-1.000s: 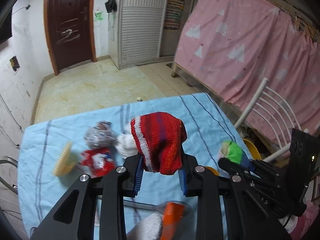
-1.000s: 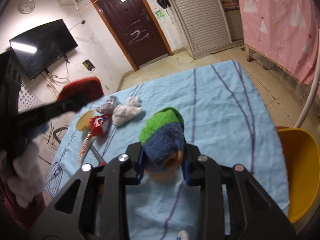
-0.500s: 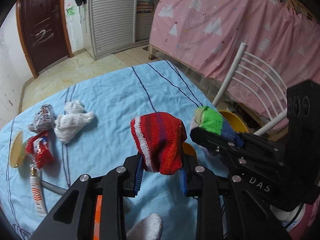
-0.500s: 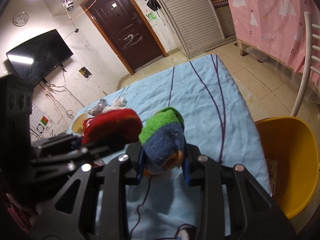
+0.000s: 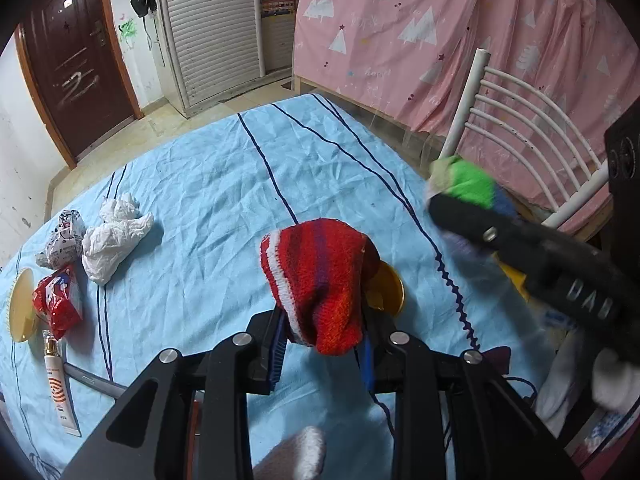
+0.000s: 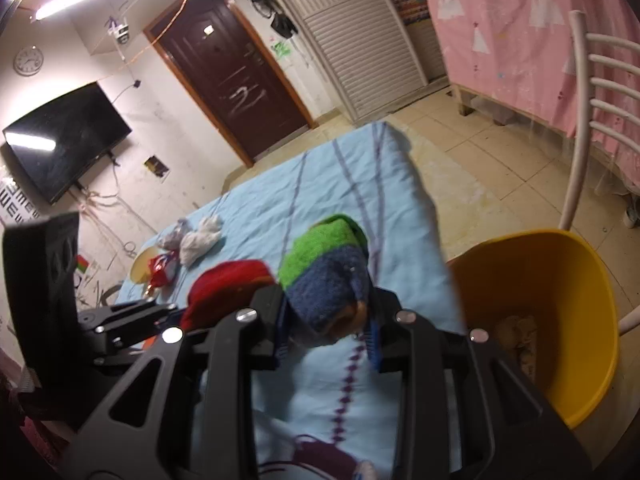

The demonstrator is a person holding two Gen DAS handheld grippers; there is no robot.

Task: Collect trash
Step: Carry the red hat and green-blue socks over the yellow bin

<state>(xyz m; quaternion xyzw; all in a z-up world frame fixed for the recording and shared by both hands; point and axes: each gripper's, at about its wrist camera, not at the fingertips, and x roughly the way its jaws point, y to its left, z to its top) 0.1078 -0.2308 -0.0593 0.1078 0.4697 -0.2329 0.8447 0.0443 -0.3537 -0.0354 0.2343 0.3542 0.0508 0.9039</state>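
My left gripper (image 5: pixel 324 340) is shut on a red striped knitted sock (image 5: pixel 320 280), held above the blue tablecloth (image 5: pixel 224 184). My right gripper (image 6: pixel 326 332) is shut on a green and blue knitted sock (image 6: pixel 326 276), held at the table's right edge, beside the yellow bin (image 6: pixel 560 312). The right gripper and its sock (image 5: pixel 468 184) also show in the left wrist view. The red sock (image 6: pixel 224 284) shows in the right wrist view. Crumpled white paper (image 5: pixel 116 236), a grey wrapper (image 5: pixel 64 236) and a red snack bag (image 5: pixel 56 304) lie at the table's left.
A yellow dish (image 5: pixel 18 308) and a white tube (image 5: pixel 58 388) lie at the left edge. A small yellow lid (image 5: pixel 386 292) sits behind the red sock. A white chair (image 5: pixel 520 128) and pink curtain (image 5: pixel 440 40) stand to the right. The bin holds some trash (image 6: pixel 520 336).
Both grippers have swung right with their socks. The right gripper has moved to the table's right edge, and the yellow bin now sits close beside it.
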